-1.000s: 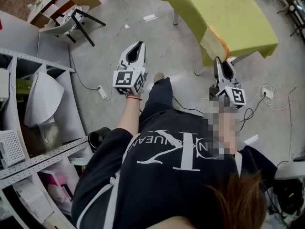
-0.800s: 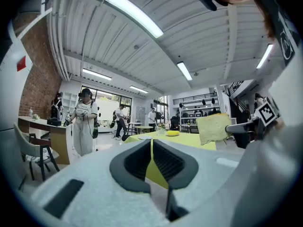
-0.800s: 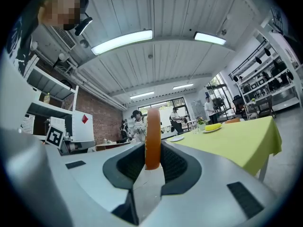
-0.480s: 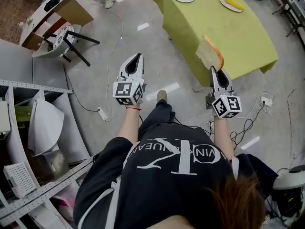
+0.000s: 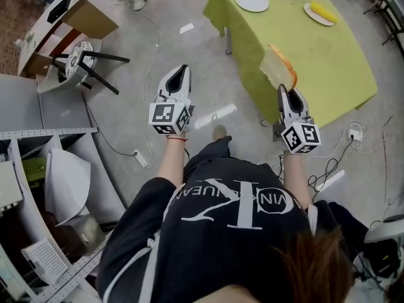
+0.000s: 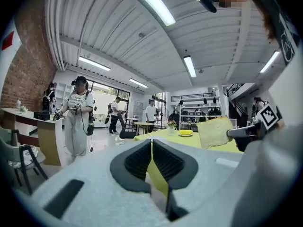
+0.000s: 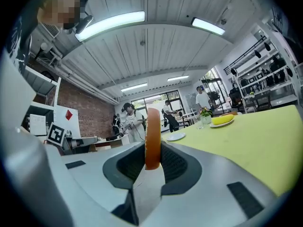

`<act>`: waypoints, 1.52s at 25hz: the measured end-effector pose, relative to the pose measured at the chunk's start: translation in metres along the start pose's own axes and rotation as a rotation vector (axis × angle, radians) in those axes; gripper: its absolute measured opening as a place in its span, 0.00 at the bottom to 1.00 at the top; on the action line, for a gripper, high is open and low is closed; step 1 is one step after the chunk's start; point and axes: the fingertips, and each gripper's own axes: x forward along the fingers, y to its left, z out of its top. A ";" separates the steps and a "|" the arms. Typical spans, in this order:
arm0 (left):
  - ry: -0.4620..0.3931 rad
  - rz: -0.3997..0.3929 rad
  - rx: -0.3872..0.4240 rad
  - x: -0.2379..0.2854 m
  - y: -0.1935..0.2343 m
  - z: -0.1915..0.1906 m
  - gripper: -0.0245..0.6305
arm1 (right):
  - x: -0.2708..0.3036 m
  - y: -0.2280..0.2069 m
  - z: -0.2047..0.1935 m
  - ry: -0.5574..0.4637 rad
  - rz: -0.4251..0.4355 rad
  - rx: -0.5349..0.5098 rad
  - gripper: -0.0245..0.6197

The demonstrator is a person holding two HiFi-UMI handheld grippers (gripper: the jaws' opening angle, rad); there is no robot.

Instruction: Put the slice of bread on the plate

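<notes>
Down over a grey concrete floor, white cables trailing across it, metal shelving along the left edge and a stool on its side beyond. Ahead, a table under a yellow-green cloth. From the gripper views: brick wall on one side, white ribbed ceiling with strip lights, open racks at the far end, people standing about (one in pale clothes, headgear on).

Now the count. One slice of bread, pinched on edge in the right gripper, upright, crust outward, up in the air just by the table's near corner. Two plates on the cloth: an empty white plate at the far left end, well apart from the bread, and a second plate to its right with something long and yellow on it. Two grippers, each with its marker cube. Left gripper out over bare floor, pads drawn almost together to a thin slit, nothing between them.
</notes>
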 end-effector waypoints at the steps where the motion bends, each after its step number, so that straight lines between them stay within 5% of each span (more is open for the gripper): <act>1: 0.000 -0.005 0.000 0.006 0.008 0.001 0.07 | 0.009 0.001 0.001 -0.002 -0.006 0.001 0.18; 10: -0.024 -0.035 0.003 0.057 0.064 0.011 0.07 | 0.077 0.007 0.009 -0.052 -0.035 0.018 0.18; 23: -0.010 -0.071 -0.019 0.100 0.076 0.007 0.07 | 0.118 -0.016 0.012 -0.048 -0.066 0.058 0.18; 38: 0.035 -0.113 -0.042 0.240 0.097 0.010 0.07 | 0.232 -0.083 0.028 0.007 -0.050 0.075 0.18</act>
